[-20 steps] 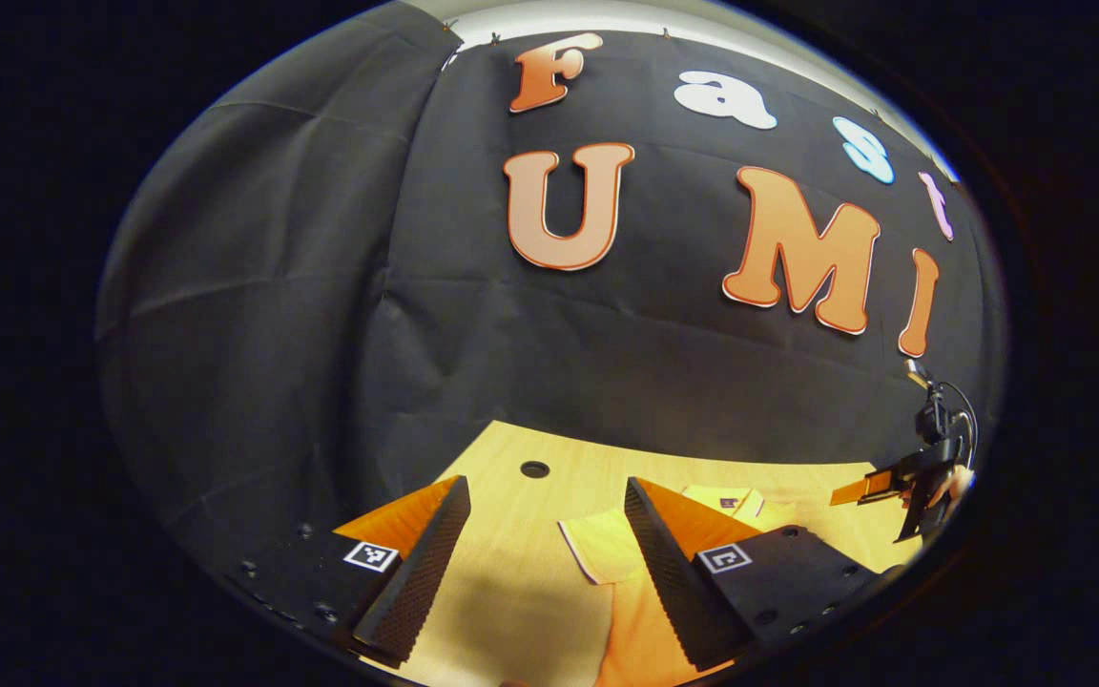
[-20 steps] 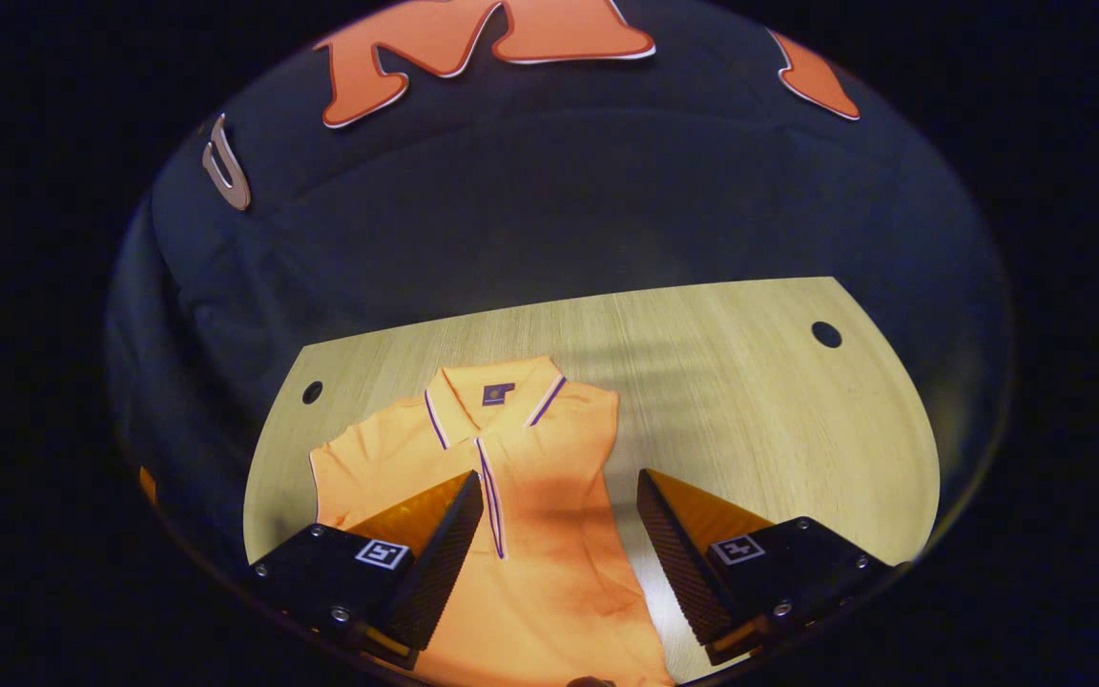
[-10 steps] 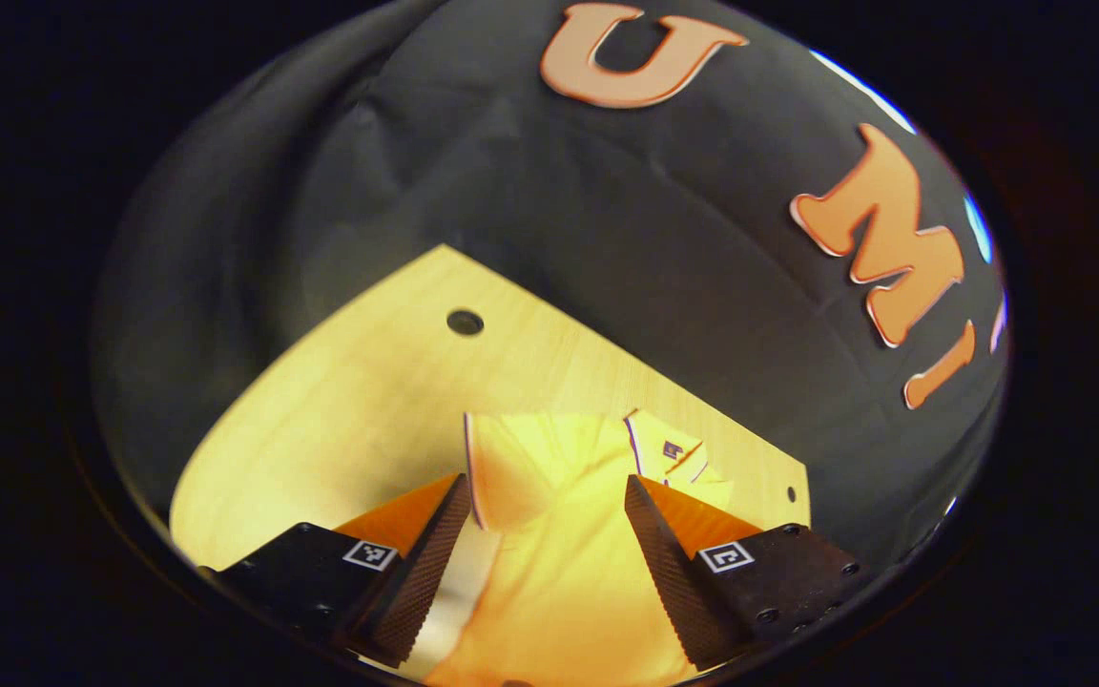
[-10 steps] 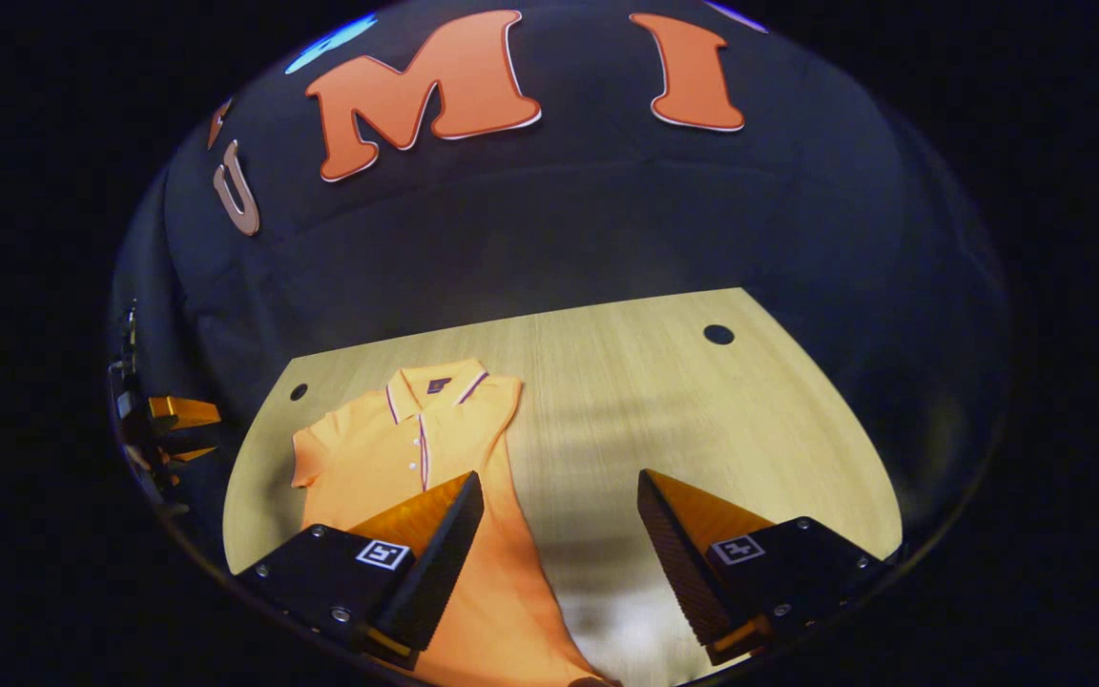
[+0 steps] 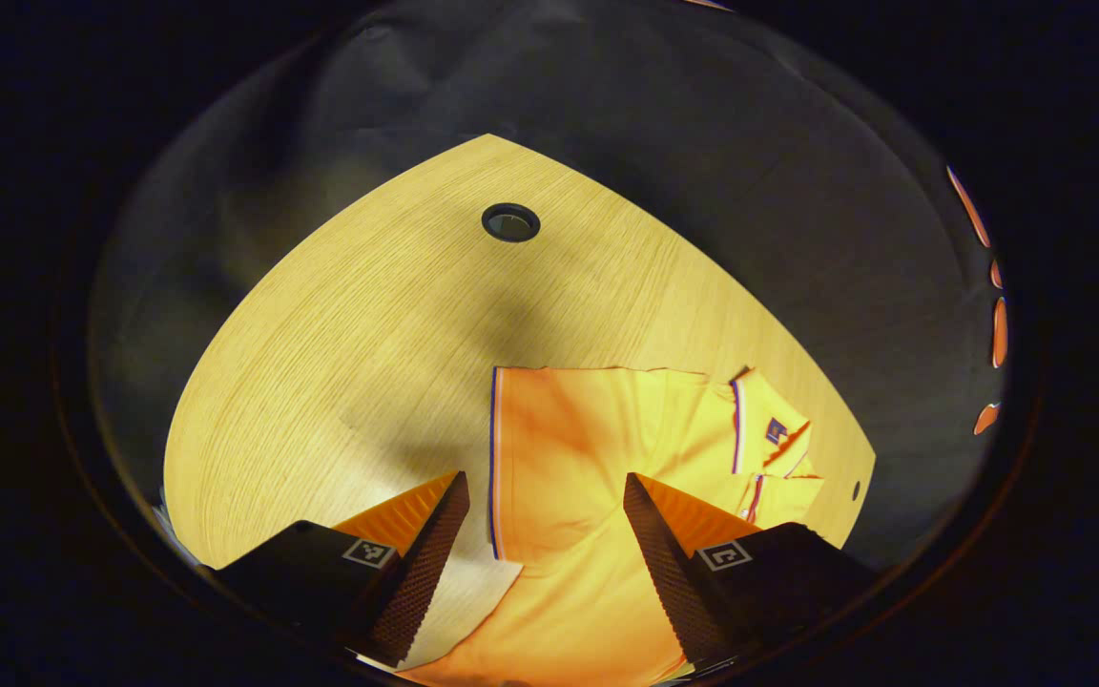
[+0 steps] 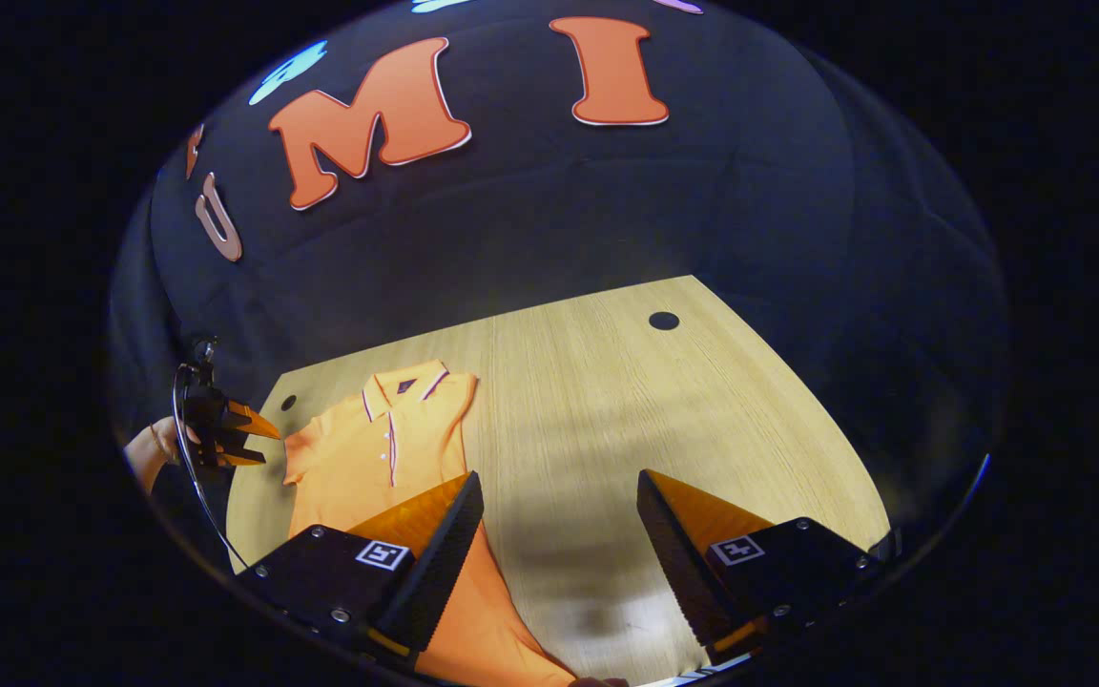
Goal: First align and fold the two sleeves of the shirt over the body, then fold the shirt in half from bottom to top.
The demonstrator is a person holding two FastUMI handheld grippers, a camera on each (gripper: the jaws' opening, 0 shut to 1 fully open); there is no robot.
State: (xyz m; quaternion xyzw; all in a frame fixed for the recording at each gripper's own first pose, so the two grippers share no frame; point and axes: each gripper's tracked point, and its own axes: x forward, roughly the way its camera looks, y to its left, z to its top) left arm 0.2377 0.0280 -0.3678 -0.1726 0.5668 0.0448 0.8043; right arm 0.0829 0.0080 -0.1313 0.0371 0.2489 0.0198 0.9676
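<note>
The shirt (image 5: pixel 597 458) lay flat on the table (image 5: pixel 368 315), collar (image 5: pixel 769 429) toward the booth wall and its long axis running from collar to hem. In the right gripper view it sat on the left part of the table, front up, placket visible.

The left sleeve (image 5: pixel 530 448) was spread out sideways from the body, its trimmed cuff edge crossing the gap of the left gripper (image 5: pixel 545 515). That gripper's jaws stood wide apart and held nothing; the sleeve lay directly ahead of and below them, cuff nearer the left finger, shoulder seam beyond the right one. Contact with the cloth could not be judged from this view. In the right gripper view the same gripper appeared at the far left edge, just beside the sleeve, with a hand behind it.

The right gripper (image 6: pixel 559 534) was also wide open and empty. The shirt's lower body passed under its left finger only; bare table lay between its jaws. No spread sleeve showed on the shirt's right side, so that side appeared already folded in, judged from the straight edge there.

Judgement: the left gripper was the nearer one. The coming move would turn on the cuff, which needs carrying across the long axis toward the placket.
</note>
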